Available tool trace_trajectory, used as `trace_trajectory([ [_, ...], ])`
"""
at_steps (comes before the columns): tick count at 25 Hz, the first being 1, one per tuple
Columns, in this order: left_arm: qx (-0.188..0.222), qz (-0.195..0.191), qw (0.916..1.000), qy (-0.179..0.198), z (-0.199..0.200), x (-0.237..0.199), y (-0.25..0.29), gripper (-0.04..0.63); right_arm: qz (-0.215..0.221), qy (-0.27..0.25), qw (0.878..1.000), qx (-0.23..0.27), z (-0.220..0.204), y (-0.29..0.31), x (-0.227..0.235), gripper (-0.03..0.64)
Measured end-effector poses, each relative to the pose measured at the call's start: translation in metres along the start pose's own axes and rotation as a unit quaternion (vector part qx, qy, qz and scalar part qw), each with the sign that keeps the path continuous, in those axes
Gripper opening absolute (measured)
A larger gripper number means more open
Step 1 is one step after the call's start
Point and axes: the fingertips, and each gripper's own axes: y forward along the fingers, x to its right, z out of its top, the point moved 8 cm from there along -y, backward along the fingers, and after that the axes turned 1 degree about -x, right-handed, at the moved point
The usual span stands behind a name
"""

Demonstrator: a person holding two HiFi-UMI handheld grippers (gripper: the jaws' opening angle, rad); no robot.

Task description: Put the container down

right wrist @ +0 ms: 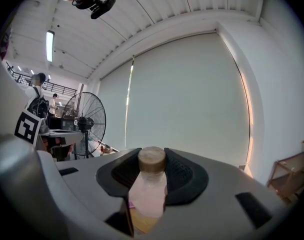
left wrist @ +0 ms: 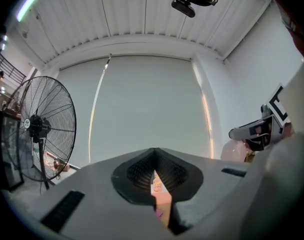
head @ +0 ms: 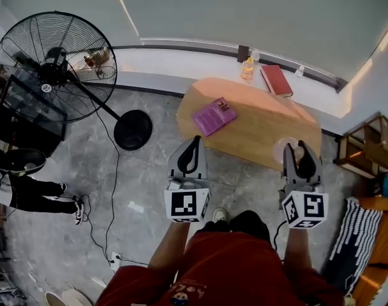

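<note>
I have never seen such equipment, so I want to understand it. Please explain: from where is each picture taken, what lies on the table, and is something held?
There is no robot here: a person holds a tool with two jaws in each hand. The head view comes from a camera on the person's head, looking down. The other two come from cameras riding on each tool. The left gripper has its jaws together, with nothing in them. The right gripper grips a clear container with a brown cap. On the wooden table lies a purple book. At its far edge, by the wall, are a red book and a small bottle.
</note>
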Motion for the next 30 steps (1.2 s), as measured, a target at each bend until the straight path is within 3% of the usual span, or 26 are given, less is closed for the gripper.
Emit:
trace_trajectory([
  [10,-0.002,-0.009,0.9999,0.013,-0.006,0.002,0.055,0.006,-0.009,0.010,1.000,0.001,-0.008,0.044,0.031,0.135],
  [24,-0.022,-0.020,0.9995,0.012,-0.026,0.024,0.196,0.005,-0.005,0.034,0.998,-0.046,-0.036,0.157,0.113,0.135],
  [30,-0.060,-0.022,0.9979,-0.002,-0.059,0.030,0.238,0.005,0.003,0.049,0.995,-0.082,-0.070,0.198,0.133,0.135],
])
